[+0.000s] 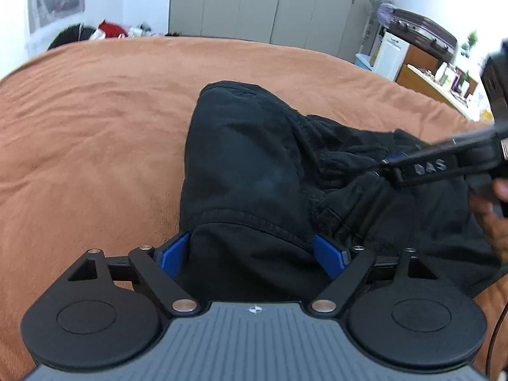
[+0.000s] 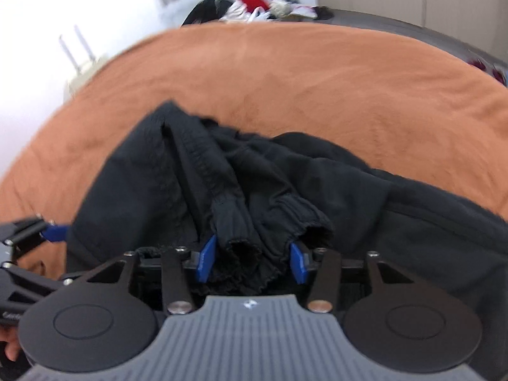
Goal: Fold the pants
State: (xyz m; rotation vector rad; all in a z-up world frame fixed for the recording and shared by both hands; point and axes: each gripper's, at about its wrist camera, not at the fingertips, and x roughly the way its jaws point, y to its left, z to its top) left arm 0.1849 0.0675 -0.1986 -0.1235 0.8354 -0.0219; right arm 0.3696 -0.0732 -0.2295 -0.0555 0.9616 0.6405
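Observation:
Black pants (image 1: 254, 165) lie bunched on an orange bedspread (image 1: 95, 127). My left gripper (image 1: 250, 254) stands open wide, and a hemmed edge of the pants lies between its blue pads (image 1: 174, 252) without being pinched. In the right wrist view the pants (image 2: 349, 190) show two gathered elastic cuffs (image 2: 241, 241). They sit loosely between the blue pads of my right gripper (image 2: 252, 262), which is partly open. From the left wrist view the right gripper (image 1: 385, 166) reaches in from the right over the crumpled middle of the pants. One blue pad (image 2: 57, 232) of the left gripper shows at the left edge.
The orange bedspread (image 2: 317, 79) stretches wide beyond the pants. A pile of clothes (image 2: 263, 8) lies past its far edge. Grey wardrobes (image 1: 254, 3), a fan (image 1: 381, 3) and a cluttered desk (image 1: 444, 79) stand behind. A person's hand (image 1: 495, 219) holds the right gripper.

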